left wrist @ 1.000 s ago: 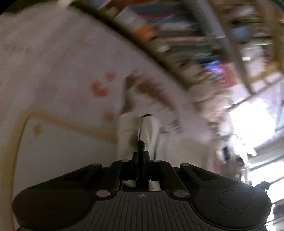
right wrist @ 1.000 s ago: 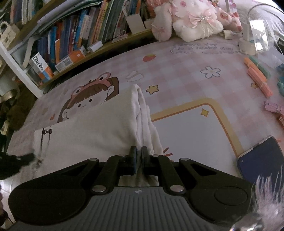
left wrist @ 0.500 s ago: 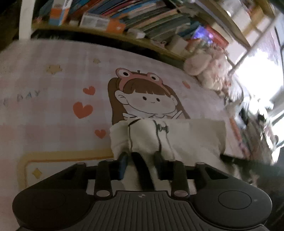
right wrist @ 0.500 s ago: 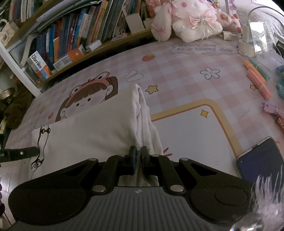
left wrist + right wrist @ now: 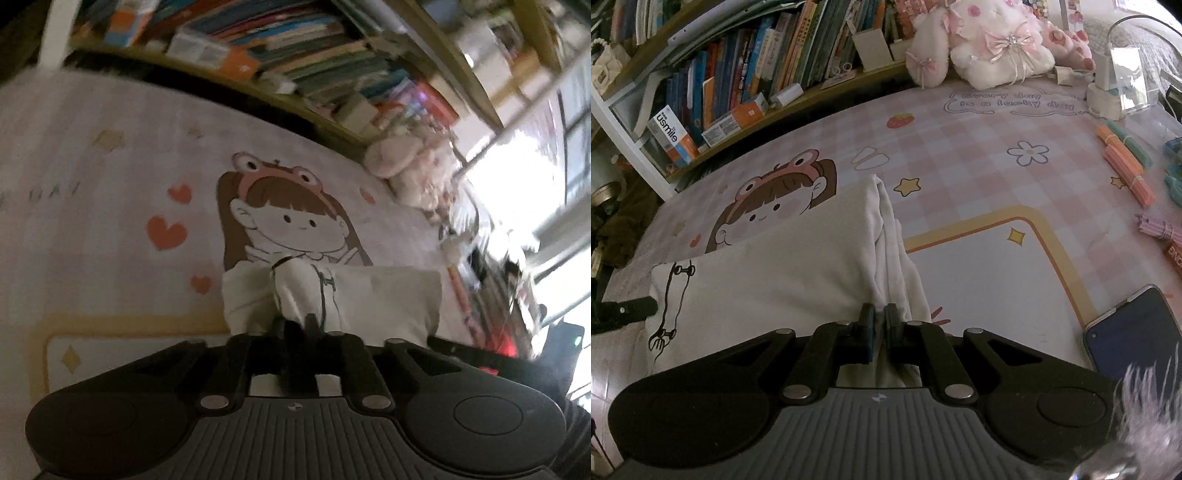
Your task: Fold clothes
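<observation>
A white garment (image 5: 768, 273) with a black line drawing lies folded into a long band on the pink cartoon mat (image 5: 979, 147). My right gripper (image 5: 879, 321) is shut on the bunched right end of the band. My left gripper (image 5: 295, 325) is at the other end of the garment (image 5: 369, 299). Its jaws are opening, and a gathered fold of cloth still rises between the fingers. In the right wrist view one black left finger (image 5: 631, 308) shows beside the garment's left edge.
A low shelf of books (image 5: 738, 85) runs along the far edge of the mat. Pink plush toys (image 5: 990, 48) sit at the back right. A dark phone (image 5: 1137, 332) lies near right, beyond it bundles of coloured sticks (image 5: 1126, 166).
The left wrist view has rolled and steadied from a blur. The left fingers have drawn apart on the cloth. The right gripper and its end of the garment have not moved.
</observation>
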Motion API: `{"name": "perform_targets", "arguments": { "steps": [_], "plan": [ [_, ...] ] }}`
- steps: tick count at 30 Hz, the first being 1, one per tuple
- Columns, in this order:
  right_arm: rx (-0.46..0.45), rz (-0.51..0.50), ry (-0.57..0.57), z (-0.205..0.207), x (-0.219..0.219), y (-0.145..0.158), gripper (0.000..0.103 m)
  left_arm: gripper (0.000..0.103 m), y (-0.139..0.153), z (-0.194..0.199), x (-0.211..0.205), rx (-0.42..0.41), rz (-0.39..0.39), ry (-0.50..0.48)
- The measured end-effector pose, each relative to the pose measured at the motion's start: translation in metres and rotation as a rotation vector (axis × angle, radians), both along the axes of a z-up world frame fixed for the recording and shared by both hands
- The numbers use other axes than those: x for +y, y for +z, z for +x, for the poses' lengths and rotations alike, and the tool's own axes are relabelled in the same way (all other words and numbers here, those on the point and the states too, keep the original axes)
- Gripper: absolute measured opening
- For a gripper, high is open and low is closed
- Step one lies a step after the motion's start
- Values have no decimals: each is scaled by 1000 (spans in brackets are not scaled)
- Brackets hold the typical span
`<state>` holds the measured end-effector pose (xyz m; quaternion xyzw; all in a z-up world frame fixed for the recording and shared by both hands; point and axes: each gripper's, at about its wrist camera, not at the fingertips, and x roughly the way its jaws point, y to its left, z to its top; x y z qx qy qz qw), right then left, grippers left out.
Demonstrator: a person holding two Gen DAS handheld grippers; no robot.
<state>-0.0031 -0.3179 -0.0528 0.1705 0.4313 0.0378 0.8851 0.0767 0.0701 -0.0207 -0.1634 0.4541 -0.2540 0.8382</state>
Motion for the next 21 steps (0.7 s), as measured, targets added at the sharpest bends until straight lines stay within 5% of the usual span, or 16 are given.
{"name": "perform_targets", "arguments": {
  "steps": [3,4,6,9,12,18,21],
  "plan": [
    [1,1,0,1,0,0,5,34,-5,8,-3,15,18,33],
    [1,0,1,1,0,1,5,30,-7,10,-3,27,17,49],
    [1,-1,2,1,0,1,5,5,-5,7,2,20,-34,79],
    [3,-5,4,1,0,1,5,3,6,-11,8,-82,-102,65],
    [0,-7,4,1,1,1,5,3,-11,-4,13,4,-72,105],
    [0,-10,5,1,2,0,5,14,-4,0,19,4,-18,128],
    [1,-10,5,2,1,0,5,39,-2,6,21,-23,16,134]
  ]
}}
